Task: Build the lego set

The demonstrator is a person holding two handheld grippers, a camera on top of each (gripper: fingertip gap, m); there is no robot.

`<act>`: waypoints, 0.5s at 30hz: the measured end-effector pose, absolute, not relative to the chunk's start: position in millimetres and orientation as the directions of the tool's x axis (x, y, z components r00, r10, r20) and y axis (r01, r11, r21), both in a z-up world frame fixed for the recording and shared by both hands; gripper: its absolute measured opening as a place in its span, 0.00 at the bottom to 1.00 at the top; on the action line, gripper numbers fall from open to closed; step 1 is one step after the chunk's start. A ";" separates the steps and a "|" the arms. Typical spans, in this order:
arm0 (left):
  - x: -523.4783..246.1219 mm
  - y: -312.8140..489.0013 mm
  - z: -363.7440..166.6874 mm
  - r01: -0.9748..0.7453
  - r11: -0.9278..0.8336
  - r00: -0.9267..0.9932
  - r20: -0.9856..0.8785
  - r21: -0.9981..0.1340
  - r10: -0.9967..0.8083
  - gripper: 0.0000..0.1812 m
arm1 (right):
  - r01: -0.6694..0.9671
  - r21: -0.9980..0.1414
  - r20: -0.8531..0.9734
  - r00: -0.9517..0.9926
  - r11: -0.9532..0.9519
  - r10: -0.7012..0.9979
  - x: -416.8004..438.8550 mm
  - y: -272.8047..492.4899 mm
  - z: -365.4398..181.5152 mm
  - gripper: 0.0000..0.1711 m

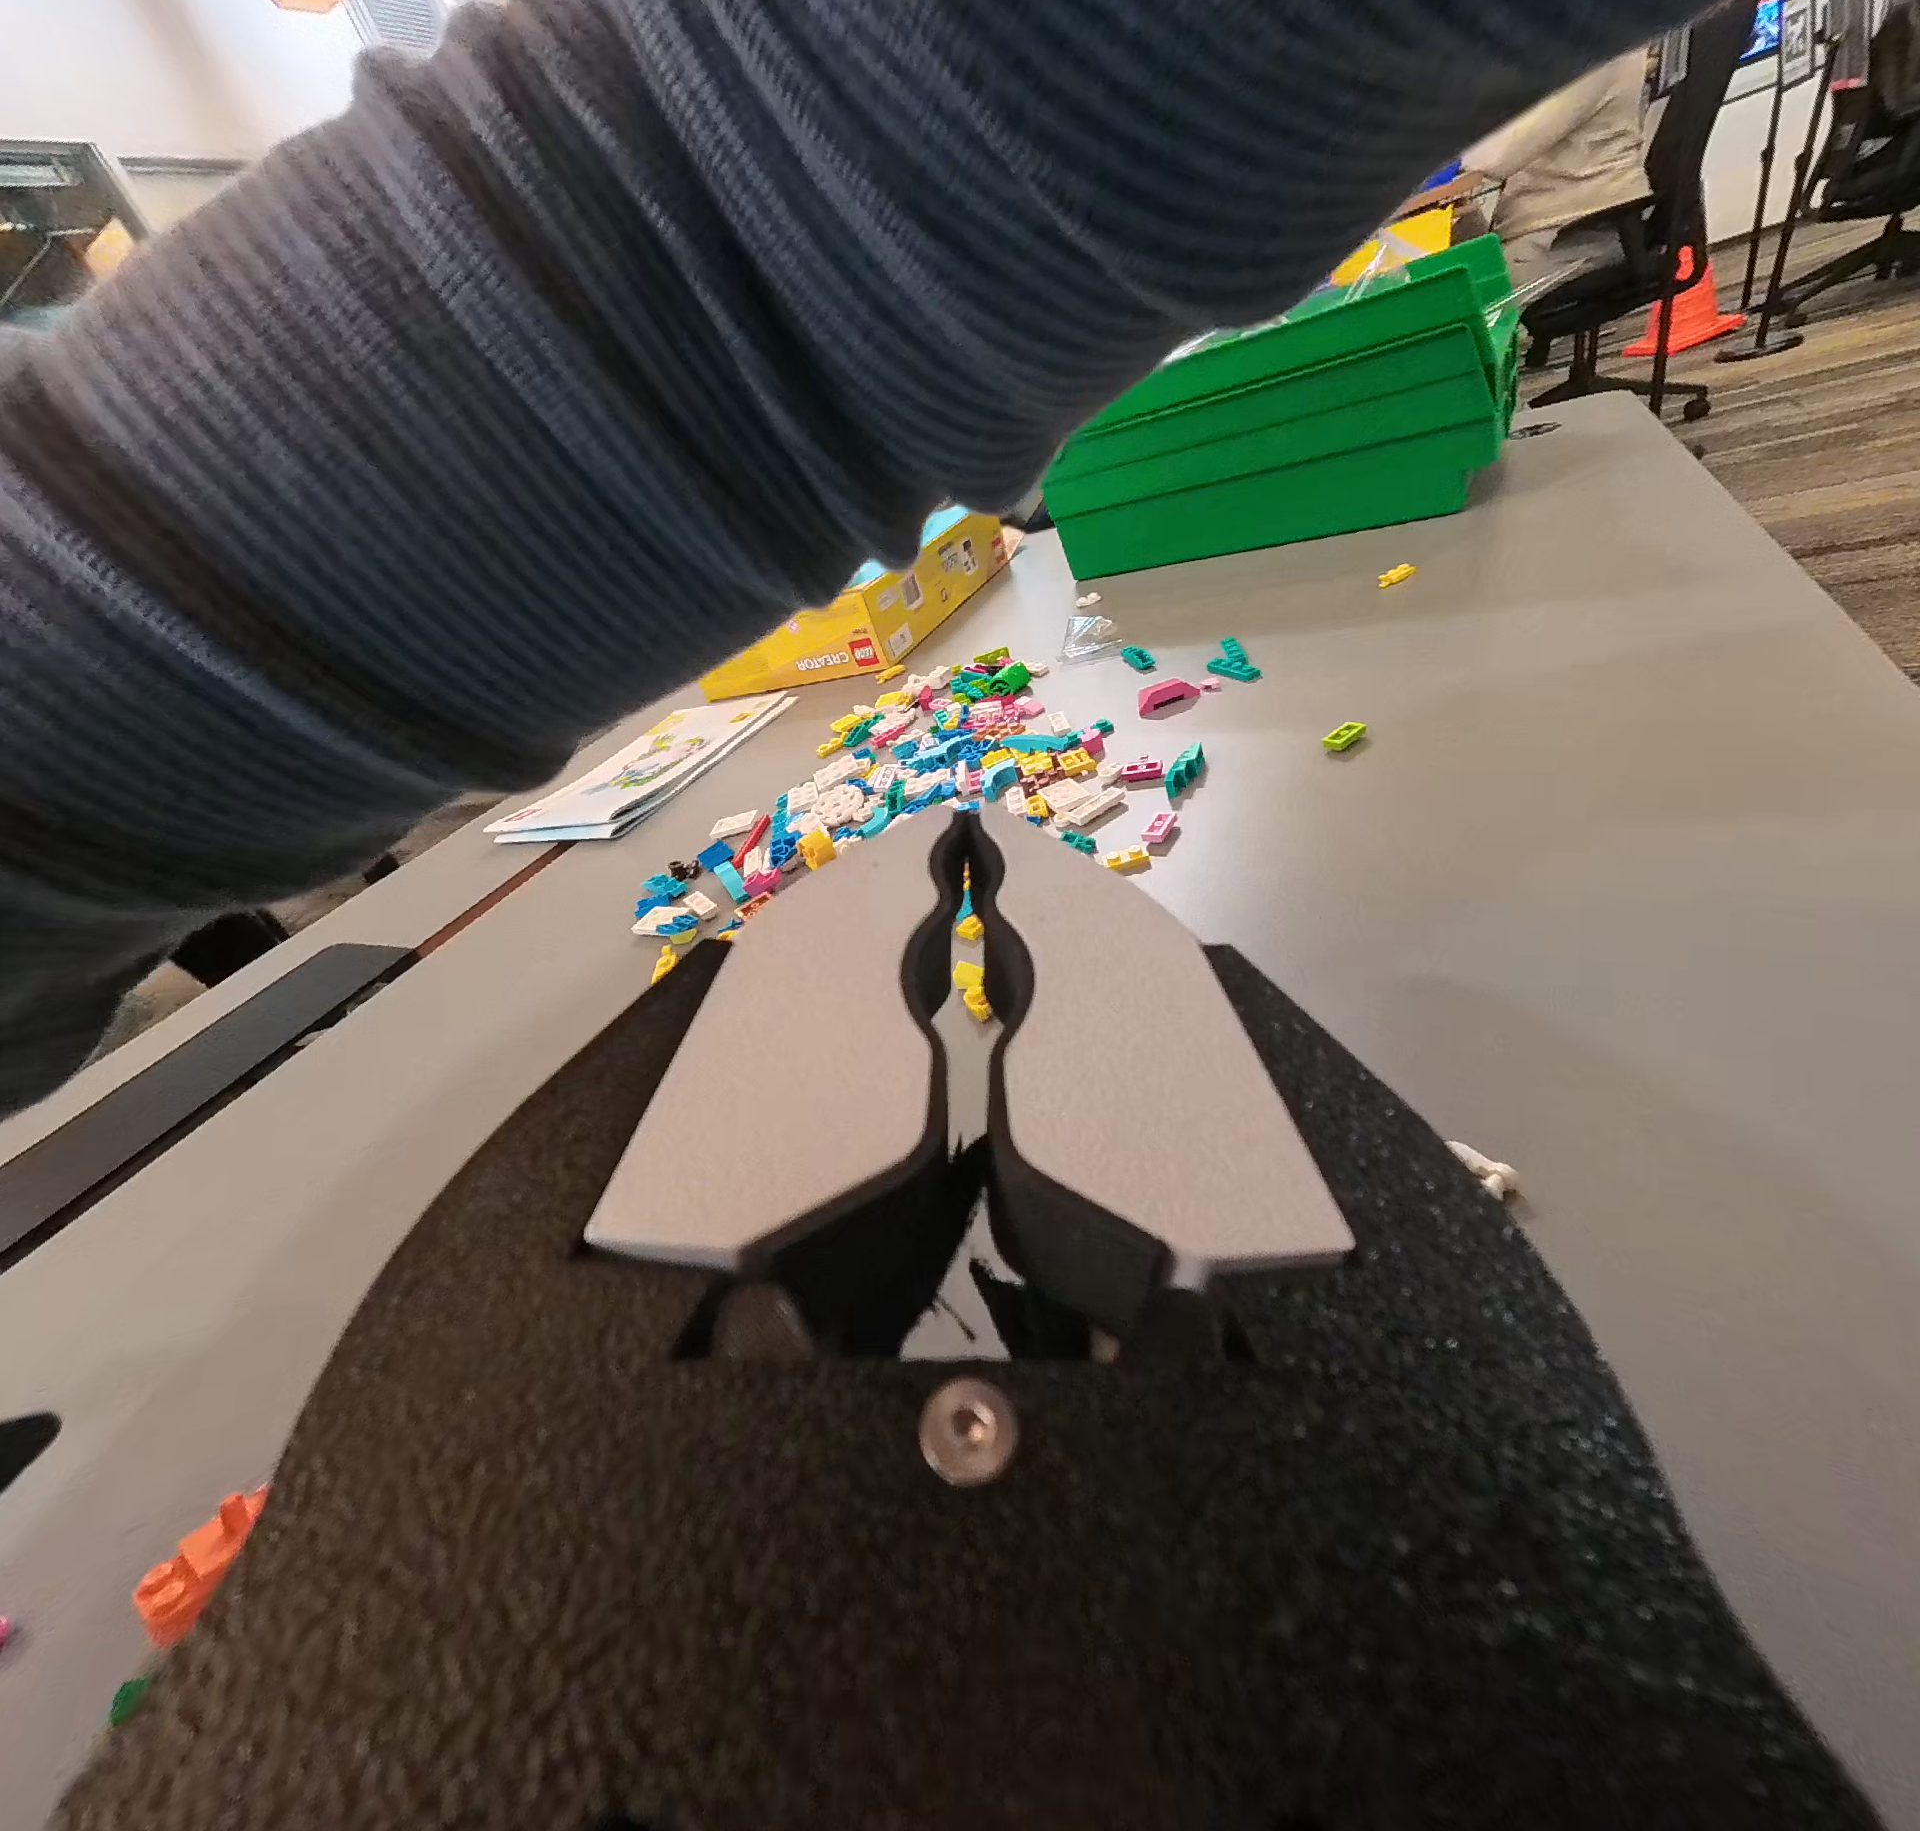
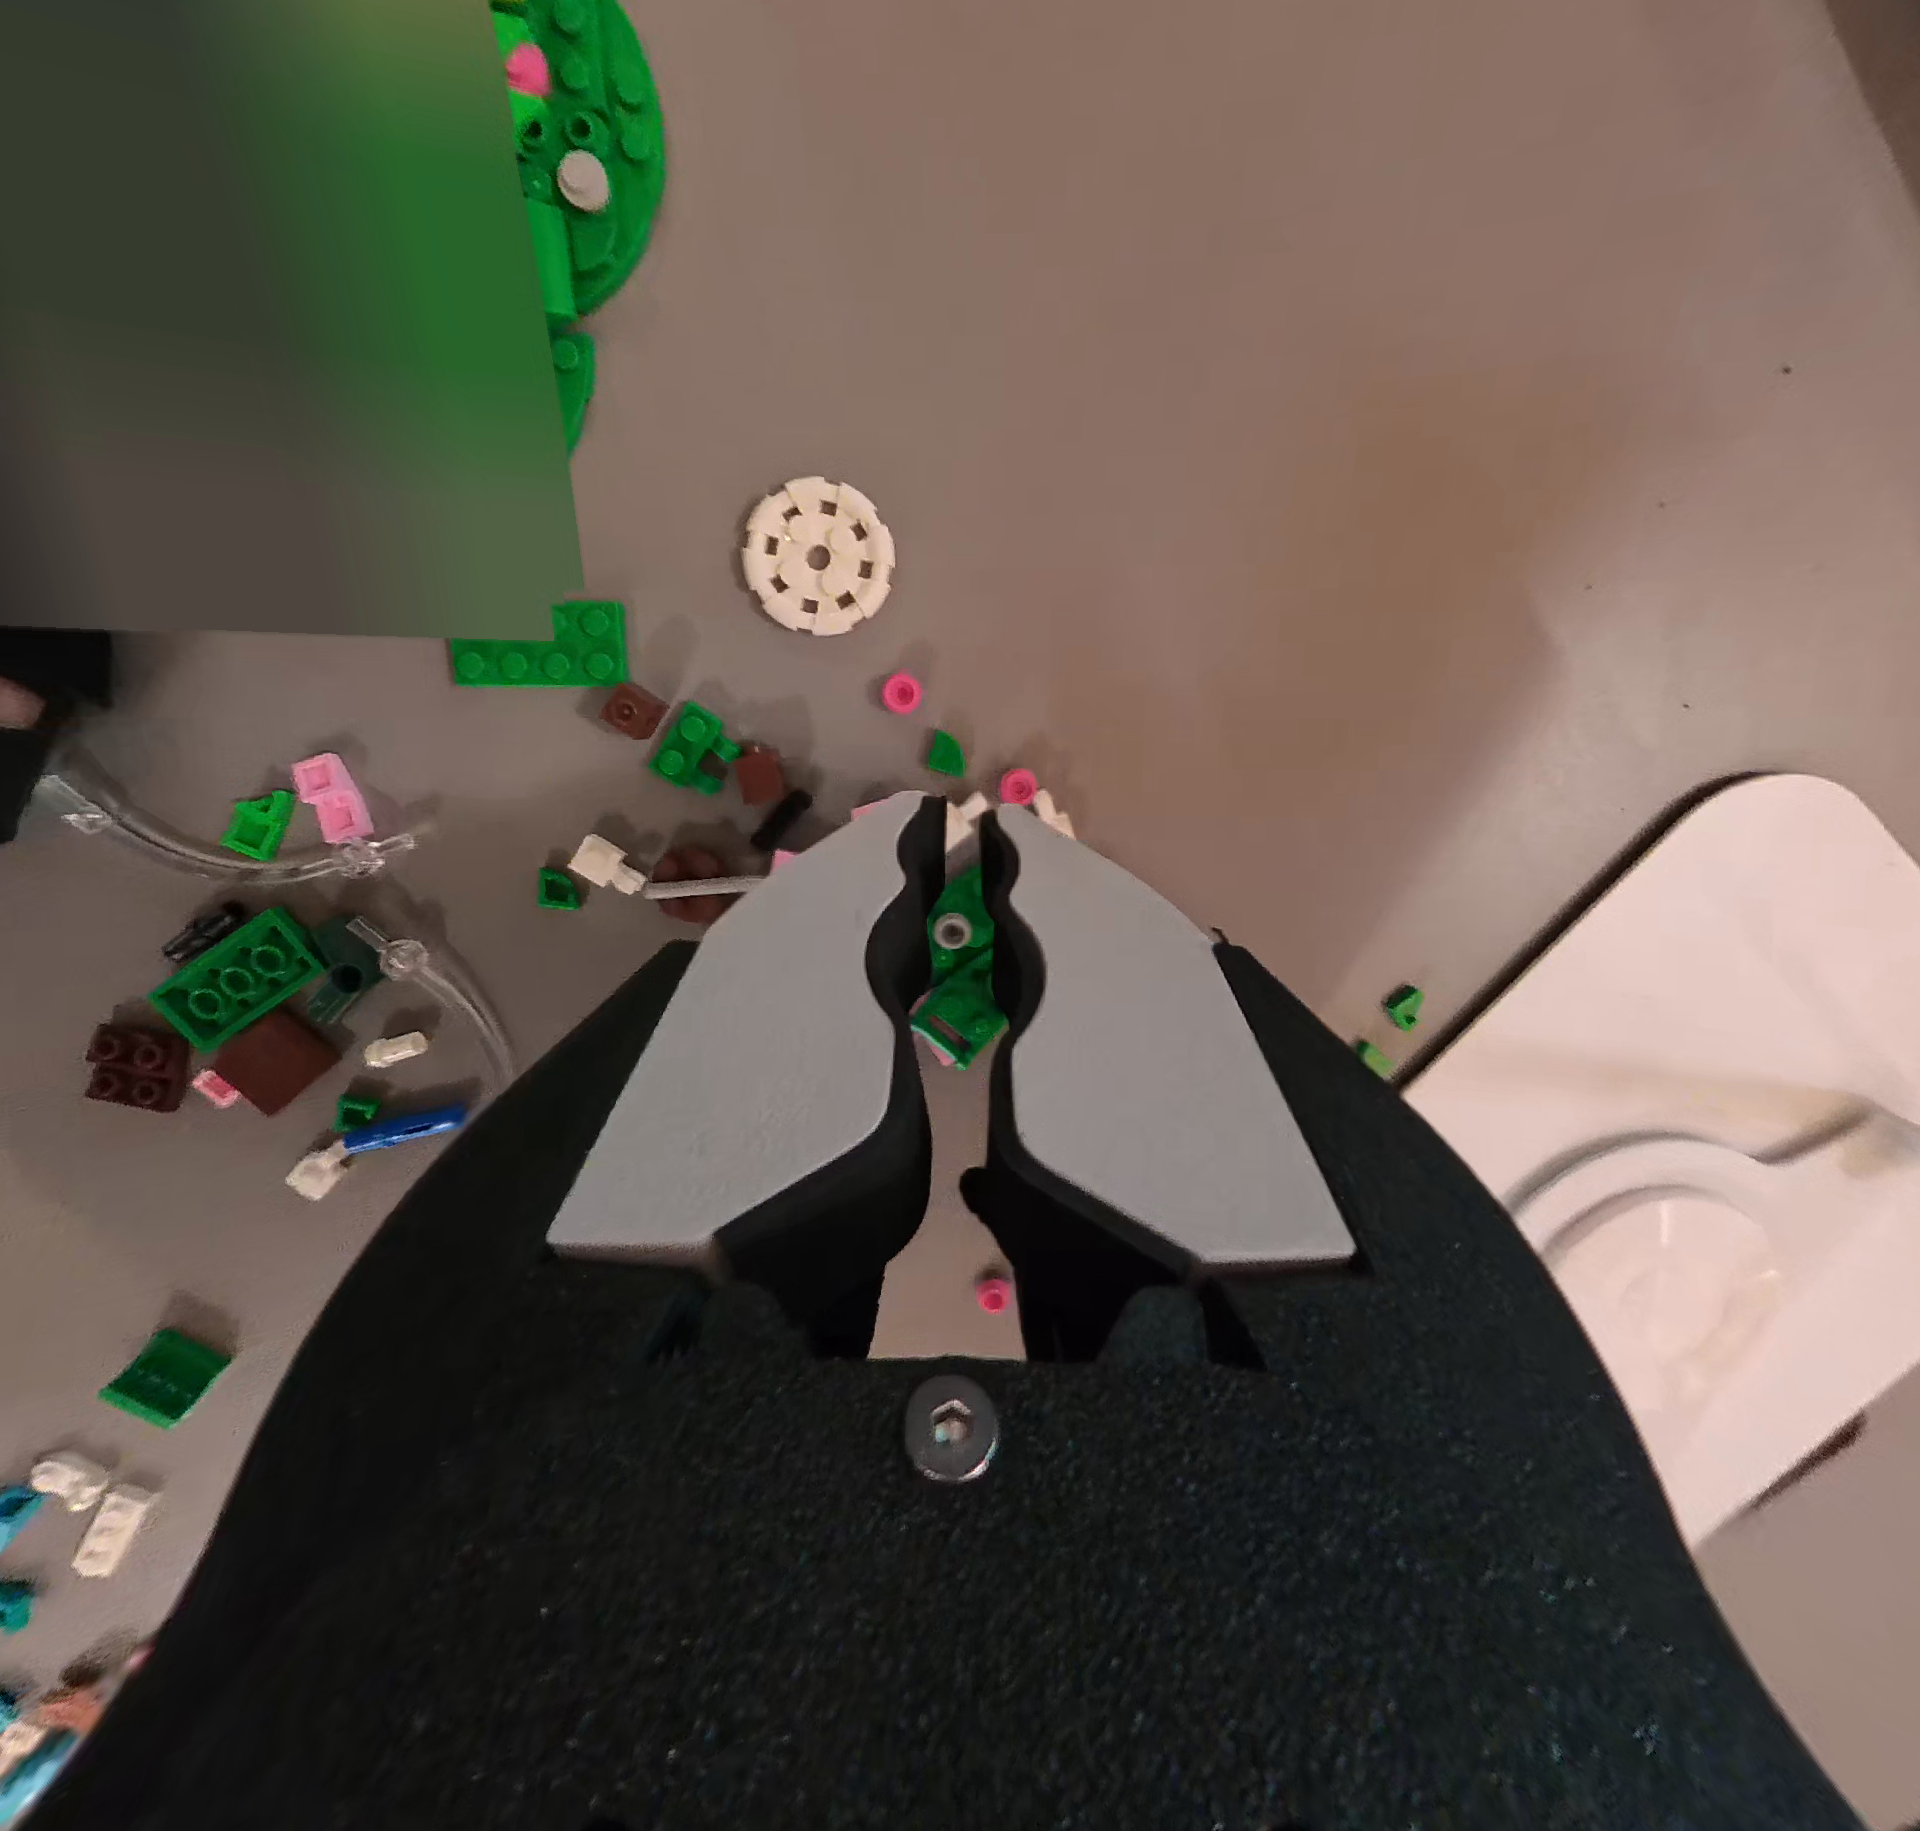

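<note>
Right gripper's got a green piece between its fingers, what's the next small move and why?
Probably lift the right gripper slightly and carry the green piece toward the round green build at upper left. The piece looks pinched between nearly closed fingers, loose bricks crowd the table below, and the build has open studs.

We see both wide-angle views bent at the edges, straight lines bowing outward. The left wrist view is evenly bright, daylight-toned; a dark knit sleeve (image 1: 727, 327) looms soft and out of focus. The right wrist view is dimmer and warmer, with a soft shadow across the table (image 2: 1351, 327) and motion blur on a white object (image 2: 1714, 1106) at its right edge.
</note>
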State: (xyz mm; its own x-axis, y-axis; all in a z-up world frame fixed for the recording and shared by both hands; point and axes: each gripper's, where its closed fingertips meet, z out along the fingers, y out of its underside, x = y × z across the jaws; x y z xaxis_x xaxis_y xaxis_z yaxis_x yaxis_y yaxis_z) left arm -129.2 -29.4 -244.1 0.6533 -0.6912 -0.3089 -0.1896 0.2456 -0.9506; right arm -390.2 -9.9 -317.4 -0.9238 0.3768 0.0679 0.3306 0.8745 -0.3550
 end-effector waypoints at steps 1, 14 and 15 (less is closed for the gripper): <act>-129.3 -29.5 -244.0 -0.189 0.246 0.653 -0.309 -0.951 -0.691 0.00 | 0.329 -0.330 0.087 -0.923 0.885 0.376 -393.0 -6.8 -320.1 0.04; -128.5 -29.9 -244.5 -0.190 0.244 0.652 -0.308 -0.951 -0.693 0.00 | 0.278 -0.213 0.086 -0.950 0.937 0.301 -404.5 4.4 -337.4 0.05; -128.6 -29.9 -244.4 -0.189 0.243 0.652 -0.307 -0.951 -0.693 0.00 | 0.281 -0.198 0.080 -0.950 0.939 0.301 -405.3 5.8 -338.0 0.05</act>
State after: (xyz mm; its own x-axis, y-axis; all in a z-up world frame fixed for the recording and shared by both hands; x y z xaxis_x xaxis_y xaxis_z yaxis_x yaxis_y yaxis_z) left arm -128.6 -29.9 -244.4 0.6522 -0.6931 -0.3069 -0.1889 0.2435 -0.9513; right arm -405.3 5.8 -338.0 -0.9503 0.3011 0.0797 0.2809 0.9391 -0.1982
